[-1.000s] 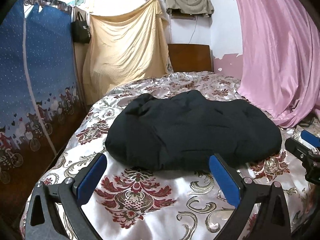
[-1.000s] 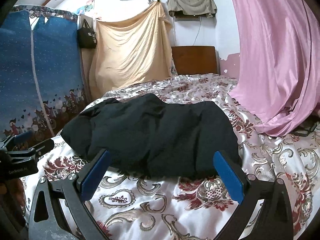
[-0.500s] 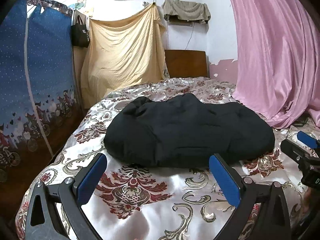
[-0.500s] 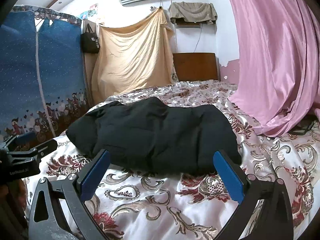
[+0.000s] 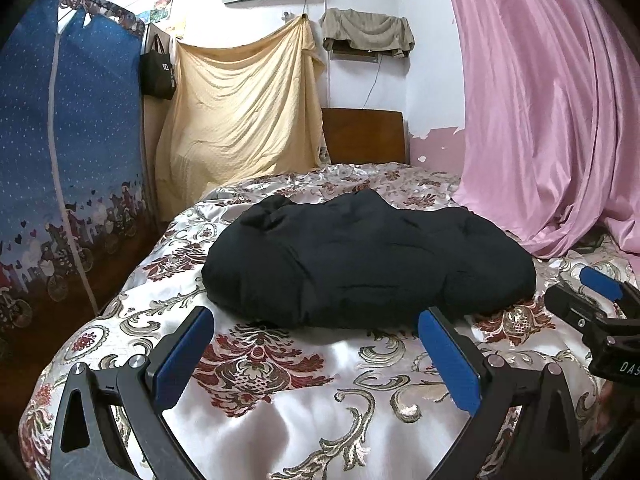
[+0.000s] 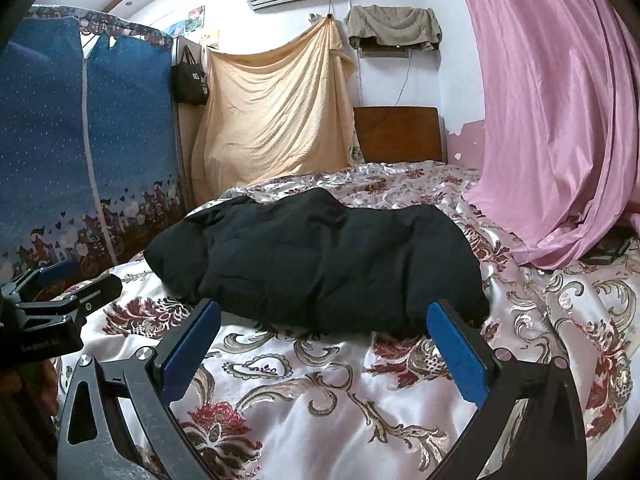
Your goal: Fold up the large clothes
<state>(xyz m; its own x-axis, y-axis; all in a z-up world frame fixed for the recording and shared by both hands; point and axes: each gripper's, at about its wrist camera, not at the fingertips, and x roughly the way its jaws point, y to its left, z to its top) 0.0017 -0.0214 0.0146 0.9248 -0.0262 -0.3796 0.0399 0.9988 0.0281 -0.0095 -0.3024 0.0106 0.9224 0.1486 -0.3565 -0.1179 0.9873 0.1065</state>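
black hand-held gripper [image 5: 316, 356], blue pads [image 5: 182, 354], silver screws.

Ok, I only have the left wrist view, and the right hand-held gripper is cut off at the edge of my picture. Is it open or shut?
Observer: Open. In the right wrist view the right hand-held gripper has its jaws spread wide, with nothing between them.
Operator: Has it got hold of the jacket?
Observer: No. The black padded jacket lies ahead of its blue pads, on the floral bedspread, ungripped.
Operator: And how does my left one look from there?
Observer: The left hand-held gripper shows side-on at the left edge of that view, short of the jacket's left end, with bedspread showing between them.
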